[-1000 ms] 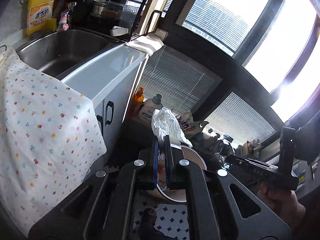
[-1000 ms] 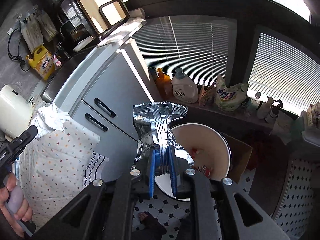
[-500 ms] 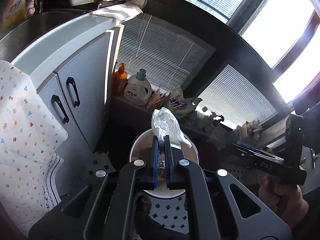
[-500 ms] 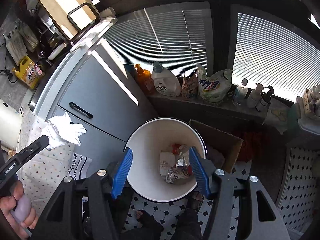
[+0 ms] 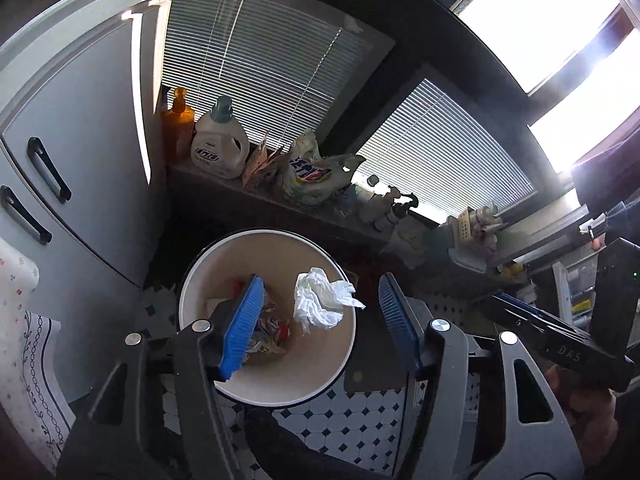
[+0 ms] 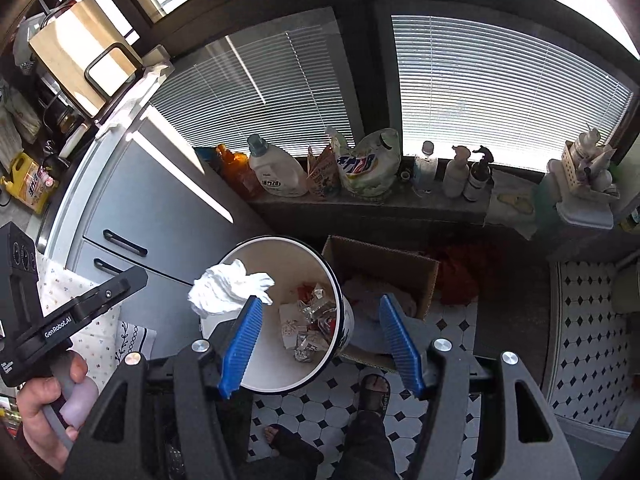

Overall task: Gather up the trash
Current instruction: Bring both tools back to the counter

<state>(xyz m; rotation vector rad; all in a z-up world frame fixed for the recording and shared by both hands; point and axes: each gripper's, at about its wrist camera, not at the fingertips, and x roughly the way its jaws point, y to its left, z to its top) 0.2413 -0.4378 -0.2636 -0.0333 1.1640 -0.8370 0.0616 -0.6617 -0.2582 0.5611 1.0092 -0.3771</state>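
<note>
Both grippers hang above the white bin (image 5: 192, 280), which stands on the tiled floor (image 6: 460, 332) just beside the grey cabinet (image 5: 80, 160). The left gripper (image 5: 320, 324) has its jaws opening, and the crumpled white tissue (image 5: 320, 300) lies loose between them, clear of both pads, over the mouth of the bin. The right gripper (image 6: 320, 340) also has its jaws opening with nothing between them, while foil and paper wrappers (image 6: 308, 320) lie at the bottom of the bin.
</note>
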